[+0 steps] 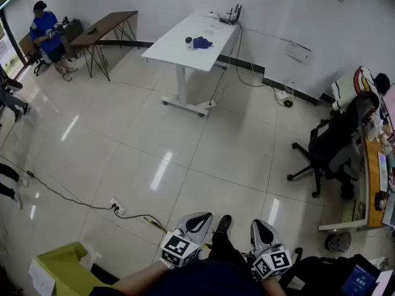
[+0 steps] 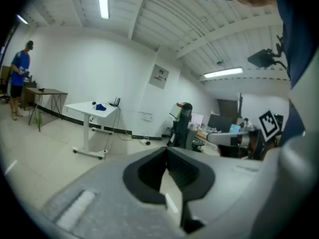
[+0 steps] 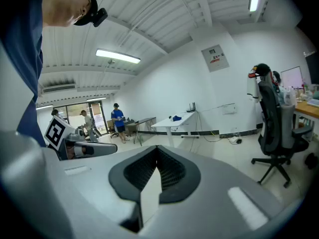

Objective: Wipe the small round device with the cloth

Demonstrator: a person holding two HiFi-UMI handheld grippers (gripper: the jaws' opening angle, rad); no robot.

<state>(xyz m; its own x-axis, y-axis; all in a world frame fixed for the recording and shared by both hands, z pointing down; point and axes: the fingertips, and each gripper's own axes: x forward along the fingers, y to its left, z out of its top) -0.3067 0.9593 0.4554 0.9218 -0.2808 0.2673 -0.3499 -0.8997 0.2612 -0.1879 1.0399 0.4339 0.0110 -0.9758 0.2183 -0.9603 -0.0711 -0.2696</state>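
Note:
Far across the room stands a white table point(image 1: 179, 42). On it sit the small round device point(image 1: 188, 40) and, just right of it, the crumpled blue cloth point(image 1: 202, 42). The left gripper view shows that table point(image 2: 84, 106) with the cloth point(image 2: 101, 107) at mid-left; the right gripper view shows the cloth point(image 3: 177, 118) in the distance too. My left gripper point(image 1: 196, 221) and right gripper point(image 1: 262, 230) hang close to my body at the bottom edge, far from the table. Both are shut with nothing between the jaws, as the left gripper point(image 2: 167, 151) and right gripper point(image 3: 157, 153) show in their own views.
A black office chair point(image 1: 330, 150) and a cluttered desk point(image 1: 373, 184) stand at the right. A wooden table point(image 1: 102, 26) and a seated person in blue point(image 1: 49, 32) are at the far left. A cable with power strip point(image 1: 117, 209) crosses the tiled floor; a green box point(image 1: 62, 267) sits bottom left.

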